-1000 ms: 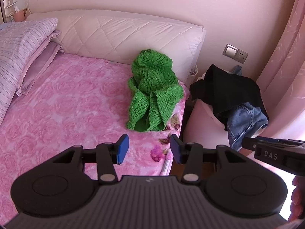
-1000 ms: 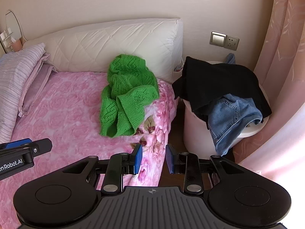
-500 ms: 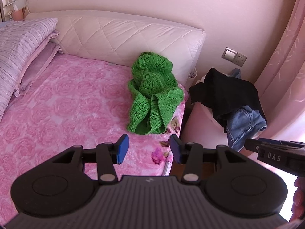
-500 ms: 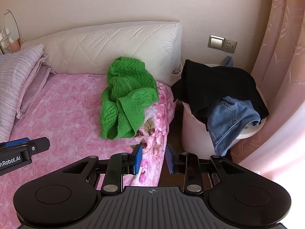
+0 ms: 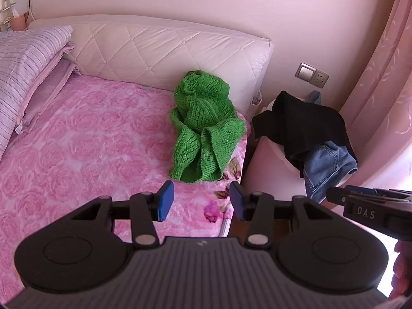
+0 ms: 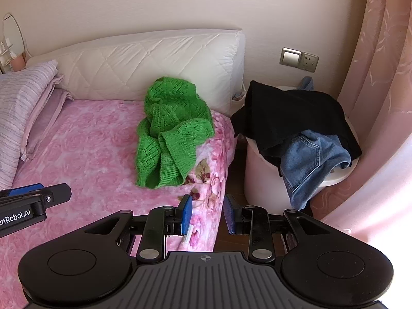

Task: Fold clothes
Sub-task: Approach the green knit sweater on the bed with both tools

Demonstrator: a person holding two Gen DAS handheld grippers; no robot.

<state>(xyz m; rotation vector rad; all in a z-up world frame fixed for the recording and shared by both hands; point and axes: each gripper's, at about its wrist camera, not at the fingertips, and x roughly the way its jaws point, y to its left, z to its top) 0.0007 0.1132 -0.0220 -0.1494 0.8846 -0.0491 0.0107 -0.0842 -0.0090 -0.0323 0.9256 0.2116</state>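
Observation:
A crumpled green knit sweater [image 5: 203, 131] [image 6: 172, 134] lies on the pink rose-patterned bed [image 5: 85, 139] [image 6: 85, 149], near its right edge below the headboard. My left gripper [image 5: 201, 203] hovers open just short of the sweater's near hem, nothing between its blue pads. My right gripper [image 6: 207, 215] is open too, over the bed's right edge and nearer than the sweater. A black garment [image 5: 301, 126] [image 6: 291, 118] and blue jeans [image 5: 327, 164] [image 6: 306, 162] hang over a white basket [image 6: 260, 180] beside the bed.
A white quilted headboard [image 5: 159, 51] stands behind the sweater, with striped pillows [image 5: 23, 64] at the left. A pink curtain [image 6: 381, 77] hangs at the right, next to a wall switch and socket [image 6: 298, 59]. A hand [image 5: 401, 270] shows at the lower right.
Both grippers have drawn back and slightly up from the bed, so the sweater and basket look a little smaller. Both stay open. The sweater has not moved.

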